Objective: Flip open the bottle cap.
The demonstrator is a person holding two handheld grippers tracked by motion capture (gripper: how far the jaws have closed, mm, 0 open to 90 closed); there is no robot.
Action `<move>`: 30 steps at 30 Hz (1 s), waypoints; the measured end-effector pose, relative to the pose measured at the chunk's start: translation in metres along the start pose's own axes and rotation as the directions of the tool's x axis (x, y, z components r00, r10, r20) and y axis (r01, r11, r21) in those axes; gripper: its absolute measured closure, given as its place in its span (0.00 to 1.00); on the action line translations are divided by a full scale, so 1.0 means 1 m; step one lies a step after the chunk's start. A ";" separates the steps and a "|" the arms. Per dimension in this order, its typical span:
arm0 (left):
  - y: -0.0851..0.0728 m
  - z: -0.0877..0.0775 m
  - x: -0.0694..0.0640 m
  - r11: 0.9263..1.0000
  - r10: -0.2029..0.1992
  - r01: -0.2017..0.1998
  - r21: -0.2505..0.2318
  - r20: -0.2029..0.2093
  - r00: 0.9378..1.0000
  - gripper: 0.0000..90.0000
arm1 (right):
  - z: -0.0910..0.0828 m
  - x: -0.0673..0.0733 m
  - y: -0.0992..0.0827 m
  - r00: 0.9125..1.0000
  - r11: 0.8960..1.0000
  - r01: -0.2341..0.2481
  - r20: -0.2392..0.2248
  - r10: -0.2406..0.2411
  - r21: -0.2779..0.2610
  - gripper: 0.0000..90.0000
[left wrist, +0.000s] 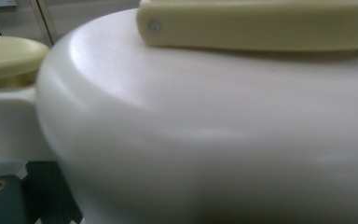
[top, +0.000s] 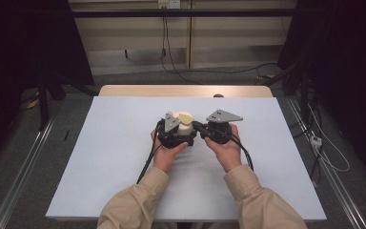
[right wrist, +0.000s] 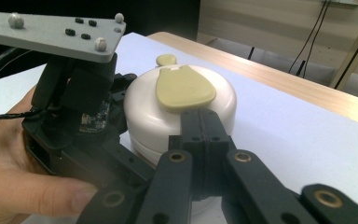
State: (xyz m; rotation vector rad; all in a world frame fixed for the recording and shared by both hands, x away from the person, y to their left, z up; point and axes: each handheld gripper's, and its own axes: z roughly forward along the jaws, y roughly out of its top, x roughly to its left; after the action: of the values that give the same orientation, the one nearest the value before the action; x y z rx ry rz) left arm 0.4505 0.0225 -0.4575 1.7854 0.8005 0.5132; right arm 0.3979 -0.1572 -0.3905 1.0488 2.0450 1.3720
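The table, under its pale sheet, carries one thing: a round white cooker with a yellowish lid flap on top, sitting a little behind the table's middle. Both grippers are pressed in on the cooker, one at each flank. The left gripper hugs the cooker's left side; from the left gripper view the white body is so near that it blurs, and I cannot tell how those jaws stand. The right gripper sits at the cooker's right side with its jaws brought together, their tips touching the body just below the front edge of the flap. At the cooker's far edge a small yellowish knob pokes up. As I read it, the approach is finished and the cooker is steadied, but the flap lies flat and closed, so the opening, or whatever is meant for that lid, is not yet done.
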 end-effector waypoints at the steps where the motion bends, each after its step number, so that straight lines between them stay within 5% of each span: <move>1: 0.000 0.000 0.000 1.000 0.000 0.000 0.000 0.000 1.000 0.06 | 0.001 0.000 0.000 1.000 1.000 0.002 -0.004 -0.002 0.001 1.00; 30: 0.000 0.000 0.000 1.000 -0.003 0.003 -0.002 -0.001 1.000 0.06 | 0.004 0.001 0.011 1.000 1.000 0.009 -0.002 -0.009 -0.025 1.00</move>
State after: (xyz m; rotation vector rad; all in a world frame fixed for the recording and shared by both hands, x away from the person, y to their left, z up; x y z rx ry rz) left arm 0.4503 0.0221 -0.4575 1.7821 0.8036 0.5127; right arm 0.4036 -0.1516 -0.3817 1.0265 2.0263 1.3916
